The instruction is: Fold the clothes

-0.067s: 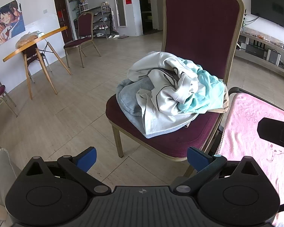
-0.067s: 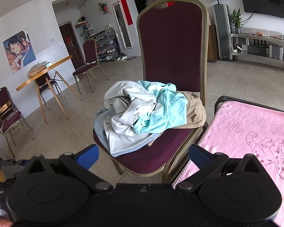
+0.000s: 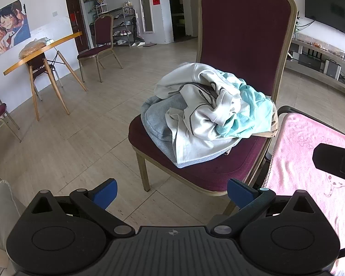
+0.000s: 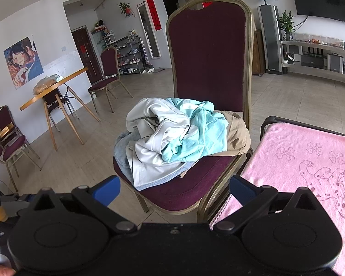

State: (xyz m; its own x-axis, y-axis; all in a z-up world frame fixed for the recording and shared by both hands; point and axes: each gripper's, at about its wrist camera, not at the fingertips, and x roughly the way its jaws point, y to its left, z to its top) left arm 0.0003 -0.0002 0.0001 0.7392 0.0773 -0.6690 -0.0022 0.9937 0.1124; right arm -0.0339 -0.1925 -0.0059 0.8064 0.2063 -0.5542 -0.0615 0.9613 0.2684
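Observation:
A crumpled pile of clothes [image 3: 207,115], white, teal, grey-blue and tan, lies on the seat of a maroon chair [image 3: 204,174]. It also shows in the right wrist view [image 4: 179,138] on the same chair [image 4: 186,188]. My left gripper [image 3: 172,192] is open and empty, held in front of the chair's front edge, short of the pile. My right gripper [image 4: 174,189] is open and empty, also short of the pile. Part of the right gripper's body [image 3: 335,163] shows at the right edge of the left wrist view.
A surface covered with a pink towel [image 4: 310,165] stands right of the chair, its black frame touching close to the seat. A wooden table [image 3: 41,53] and other maroon chairs [image 3: 101,46] stand far left. A white cushion [image 3: 0,207] is at the lower left.

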